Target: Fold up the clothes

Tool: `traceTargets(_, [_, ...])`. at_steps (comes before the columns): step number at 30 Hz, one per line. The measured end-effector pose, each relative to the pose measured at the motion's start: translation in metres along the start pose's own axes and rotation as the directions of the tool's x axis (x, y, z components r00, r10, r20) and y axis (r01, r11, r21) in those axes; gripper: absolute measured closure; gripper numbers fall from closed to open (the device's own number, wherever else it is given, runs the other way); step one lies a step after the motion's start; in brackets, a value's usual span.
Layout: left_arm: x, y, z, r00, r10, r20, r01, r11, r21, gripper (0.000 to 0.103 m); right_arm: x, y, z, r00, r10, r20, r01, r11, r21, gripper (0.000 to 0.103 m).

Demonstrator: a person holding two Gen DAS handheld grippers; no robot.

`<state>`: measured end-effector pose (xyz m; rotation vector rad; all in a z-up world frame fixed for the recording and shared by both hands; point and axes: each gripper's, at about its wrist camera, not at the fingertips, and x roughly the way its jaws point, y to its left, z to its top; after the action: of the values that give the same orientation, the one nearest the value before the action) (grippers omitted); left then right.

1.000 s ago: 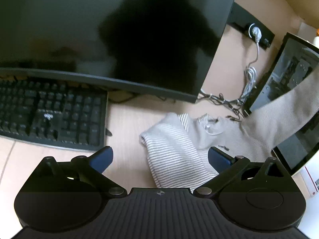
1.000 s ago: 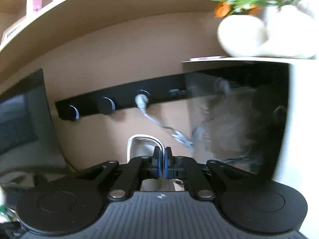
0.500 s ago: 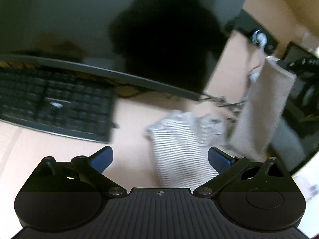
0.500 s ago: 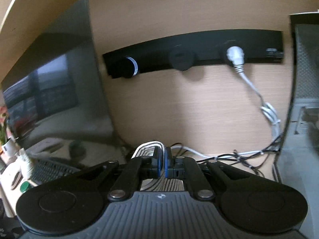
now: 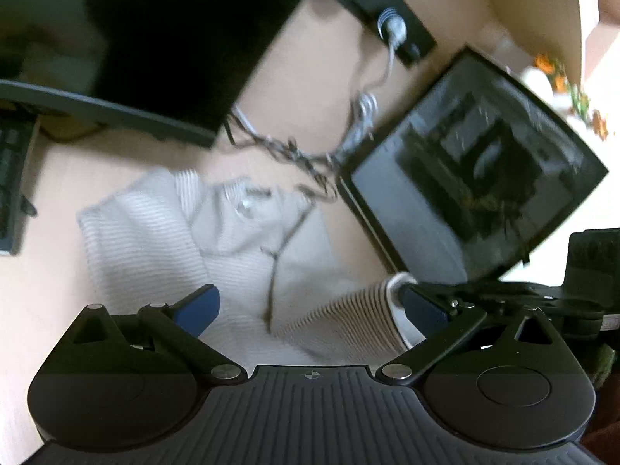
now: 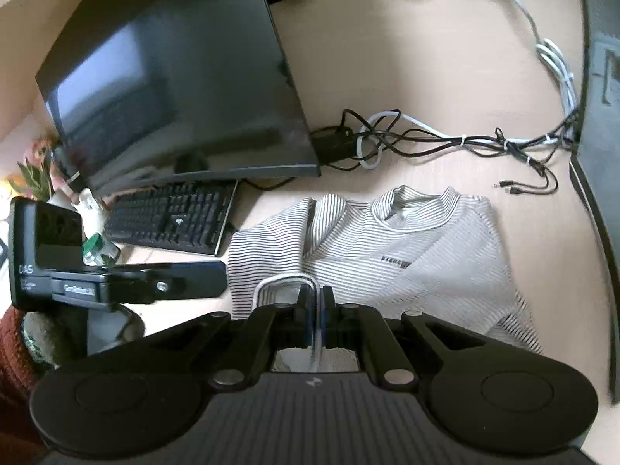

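A grey-and-white striped long-sleeve shirt (image 6: 410,248) lies partly folded on the light wooden desk, collar toward the back; it also shows in the left wrist view (image 5: 162,244). My right gripper (image 6: 317,298) is shut on the shirt's striped sleeve cuff (image 6: 285,285) and holds it low over the shirt's front left part; the cuff (image 5: 372,310) and the right gripper (image 5: 465,294) show in the left wrist view. My left gripper (image 5: 310,306) is open and empty, just above the shirt's near edge; it appears at the left of the right wrist view (image 6: 128,279).
A dark monitor (image 6: 174,77) and black keyboard (image 6: 174,221) stand left of the shirt. A tangle of cables (image 6: 445,139) lies behind it. A PC case with a glass side (image 5: 476,178) stands at the right. A power strip (image 5: 379,15) is on the back wall.
My right gripper has swung down and left with the sleeve, from high near the wall to low over the shirt. My left gripper has shifted right over the shirt, still open.
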<state>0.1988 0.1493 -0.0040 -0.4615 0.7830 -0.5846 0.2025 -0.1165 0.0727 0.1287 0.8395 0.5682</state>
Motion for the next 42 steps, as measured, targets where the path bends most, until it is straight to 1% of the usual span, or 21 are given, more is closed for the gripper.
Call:
traceTargets(4, [0.004,-0.003,0.001,0.999,-0.003,-0.043,0.003,1.000,0.011,0.000,-0.010,-0.003,0.004,0.998,-0.056,0.042,0.058,0.997,-0.049,0.099])
traceTargets(7, [0.003,0.002,0.007,0.999,-0.021,-0.045,0.019,0.999,-0.042,0.000,-0.023,-0.007,0.022,0.991,-0.071,0.113,0.076,0.996,-0.041,0.099])
traceTargets(9, [0.003,0.006,0.009,0.998,-0.039,-0.047,0.035,0.996,-0.086,0.000,-0.033,-0.010,0.033,0.985,-0.042,0.167,0.043,0.999,-0.003,0.099])
traceTargets(11, [0.004,0.010,0.010,0.997,-0.057,-0.049,0.051,0.991,-0.122,0.000,-0.035,-0.011,0.041,0.982,0.011,0.191,-0.019,0.999,0.041,0.099])
traceTargets(14, [0.007,0.018,0.006,0.997,-0.044,-0.068,0.032,0.986,-0.165,0.000,-0.026,-0.002,0.048,0.978,0.126,0.168,-0.140,0.987,0.075,0.094])
traceTargets(15, [0.007,0.021,0.005,0.996,-0.033,-0.078,0.019,0.984,-0.176,0.000,-0.023,0.002,0.048,0.975,0.157,0.160,-0.171,0.982,0.077,0.093])
traceTargets(16, [0.008,0.023,0.003,0.996,-0.022,-0.087,0.006,0.983,-0.185,0.000,-0.021,0.004,0.048,0.973,0.167,0.159,-0.180,0.981,0.074,0.092])
traceTargets(17, [0.008,0.025,0.001,0.996,-0.010,-0.093,-0.007,0.982,-0.186,0.000,-0.020,0.005,0.048,0.973,0.161,0.164,-0.175,0.982,0.074,0.089])
traceTargets(18, [0.007,0.026,0.000,0.996,-0.007,-0.093,-0.011,0.982,-0.186,0.000,-0.019,0.006,0.049,0.973,0.156,0.170,-0.171,0.983,0.074,0.082])
traceTargets(20, [0.005,0.028,-0.002,0.996,0.000,-0.092,-0.017,0.982,-0.186,0.000,-0.018,-0.001,0.050,0.975,0.126,0.186,-0.147,0.984,0.104,0.076])
traceTargets(22, [0.003,0.028,-0.004,0.996,0.011,-0.085,-0.026,0.984,-0.175,0.000,-0.016,-0.013,0.051,0.978,0.070,0.195,-0.097,0.986,0.133,0.075])
traceTargets(26, [0.016,0.020,-0.012,0.991,0.049,-0.126,-0.064,0.991,-0.115,0.000,-0.009,-0.046,0.043,0.979,-0.110,0.174,0.086,0.986,0.144,0.075])
traceTargets(29, [0.026,0.015,-0.018,0.985,0.079,-0.154,-0.091,0.993,-0.069,0.000,0.004,-0.070,0.032,0.963,-0.245,0.116,0.228,0.963,0.142,0.075])
traceTargets(30, [0.029,0.013,-0.020,0.982,0.089,-0.164,-0.099,0.994,-0.054,0.000,0.012,-0.075,0.030,0.957,-0.275,0.091,0.263,0.957,0.121,0.076])
traceTargets(32, [0.036,0.009,-0.024,0.977,0.110,-0.182,-0.116,0.993,-0.022,0.001,0.028,-0.079,0.025,0.951,-0.306,0.047,0.303,0.951,0.060,0.075])
traceTargets(33, [0.039,0.007,-0.026,0.974,0.120,-0.190,-0.123,0.992,-0.007,0.003,0.035,-0.078,0.021,0.948,-0.317,0.030,0.316,0.948,0.023,0.075])
traceTargets(35, [0.039,-0.003,-0.029,0.980,0.077,-0.185,-0.076,0.997,0.016,0.007,0.050,-0.070,0.016,0.946,-0.325,0.013,0.324,0.942,-0.085,0.076])
traceTargets(37, [0.040,-0.018,-0.026,0.981,0.118,-0.155,-0.099,0.987,0.124,0.008,0.065,-0.059,0.019,0.945,-0.326,0.010,0.321,0.927,-0.192,0.075])
traceTargets(39, [0.037,-0.026,-0.023,0.977,0.173,-0.127,-0.142,0.965,0.221,0.008,0.075,-0.053,0.024,0.955,-0.297,-0.010,0.286,0.928,-0.239,0.075])
traceTargets(41, [0.030,-0.027,-0.020,0.965,0.241,-0.101,-0.200,0.931,0.306,0.009,0.082,-0.047,0.025,0.968,-0.250,-0.035,0.233,0.936,-0.263,0.075])
traceTargets(42, [0.022,-0.024,-0.023,0.960,0.264,-0.098,-0.217,0.915,0.341,0.008,0.084,-0.043,0.022,0.972,-0.228,-0.050,0.205,0.937,-0.282,0.073])
